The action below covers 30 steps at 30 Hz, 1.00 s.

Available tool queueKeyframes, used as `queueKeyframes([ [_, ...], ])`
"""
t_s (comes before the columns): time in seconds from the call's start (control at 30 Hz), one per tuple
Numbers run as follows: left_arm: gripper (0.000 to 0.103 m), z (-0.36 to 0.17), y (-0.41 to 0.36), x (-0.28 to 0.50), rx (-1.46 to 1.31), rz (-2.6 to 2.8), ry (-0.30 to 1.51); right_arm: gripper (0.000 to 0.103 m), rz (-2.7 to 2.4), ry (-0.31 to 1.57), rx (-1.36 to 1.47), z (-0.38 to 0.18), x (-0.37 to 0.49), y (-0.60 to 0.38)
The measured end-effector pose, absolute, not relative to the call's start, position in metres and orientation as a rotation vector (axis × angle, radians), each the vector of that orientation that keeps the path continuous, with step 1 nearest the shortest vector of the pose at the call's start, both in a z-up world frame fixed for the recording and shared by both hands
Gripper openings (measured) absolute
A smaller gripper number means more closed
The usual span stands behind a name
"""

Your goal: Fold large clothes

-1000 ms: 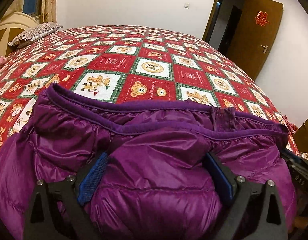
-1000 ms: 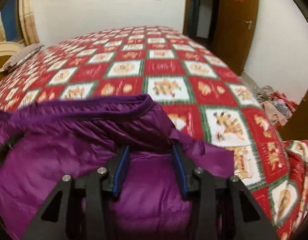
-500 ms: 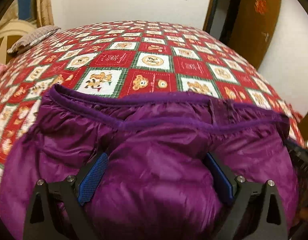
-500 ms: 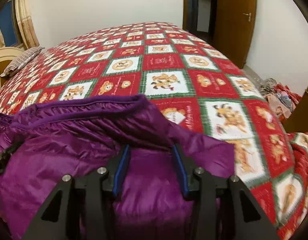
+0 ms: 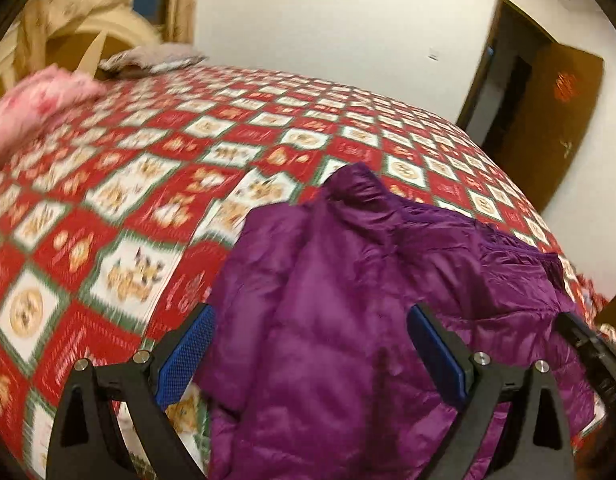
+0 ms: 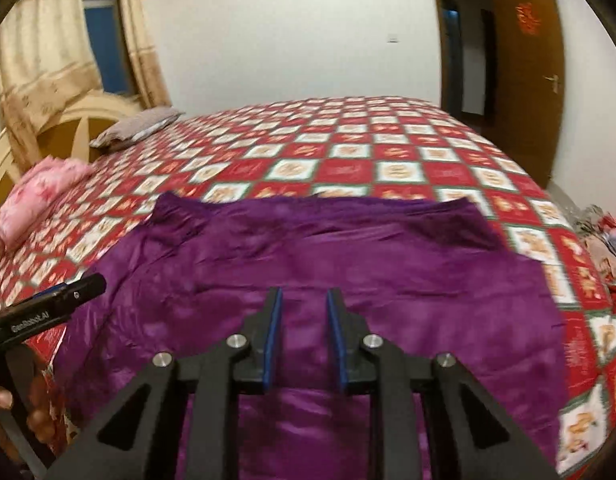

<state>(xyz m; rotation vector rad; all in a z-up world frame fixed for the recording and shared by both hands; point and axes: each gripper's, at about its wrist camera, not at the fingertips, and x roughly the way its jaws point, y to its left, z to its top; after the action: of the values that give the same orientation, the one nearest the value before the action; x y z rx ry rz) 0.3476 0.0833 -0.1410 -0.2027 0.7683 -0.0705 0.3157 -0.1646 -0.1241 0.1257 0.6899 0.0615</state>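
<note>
Purple jacket (image 6: 348,264), puffy and shiny, is spread over the near part of a wide bed (image 6: 348,152), which is covered by a red, white and green patchwork quilt (image 5: 107,208) printed with teddy bears. White walls are seen behind the bed, with a curtained window (image 6: 103,48) above a cream headboard (image 6: 67,120) on the left and a brown door (image 6: 524,64) standing open on the right. A pink blanket (image 6: 39,192) and a grey pillow (image 6: 139,128) are laid by the headboard. A heap of clothes (image 6: 604,236) is seen beyond the bed's right edge. The left gripper (image 5: 312,344) is held wide, and the jacket bulges between its blue pads (image 5: 187,348); whether they press on it cannot be told. The right gripper (image 6: 303,320) is narrow and closing, with jacket fabric seen between its fingers.
</note>
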Motion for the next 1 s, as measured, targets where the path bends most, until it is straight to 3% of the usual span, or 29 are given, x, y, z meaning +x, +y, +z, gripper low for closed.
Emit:
queueKeyframes([
  [0.23, 0.097, -0.182, 0.093, 0.361, -0.254, -0.04, 0.862, 0.026, 0.021, 0.777, 0.073, -0.174, 0.339, -0.148],
  [0.7, 0.097, -0.18, 0.085, 0.346, -0.374, -0.175, 0.828, 0.026, -0.008, 0.742, 0.012, -0.179, 0.335, -0.137],
  [0.9, 0.096, -0.185, 0.063, 0.354, -0.301, -0.163, 0.818, 0.026, -0.005, 0.739, 0.019, -0.18, 0.335, -0.139],
  [0.93, 0.089, -0.184, 0.063, 0.353, -0.309, -0.174, 0.811, 0.026, -0.004, 0.74, 0.021, -0.18, 0.335, -0.14],
  [0.97, 0.064, -0.183, 0.064, 0.352, -0.323, -0.192, 0.799, 0.026, -0.004, 0.741, 0.022, -0.181, 0.335, -0.14],
  [1.0, 0.055, -0.181, 0.065, 0.351, -0.351, -0.23, 0.793, 0.026, -0.004, 0.742, 0.022, -0.181, 0.335, -0.14],
])
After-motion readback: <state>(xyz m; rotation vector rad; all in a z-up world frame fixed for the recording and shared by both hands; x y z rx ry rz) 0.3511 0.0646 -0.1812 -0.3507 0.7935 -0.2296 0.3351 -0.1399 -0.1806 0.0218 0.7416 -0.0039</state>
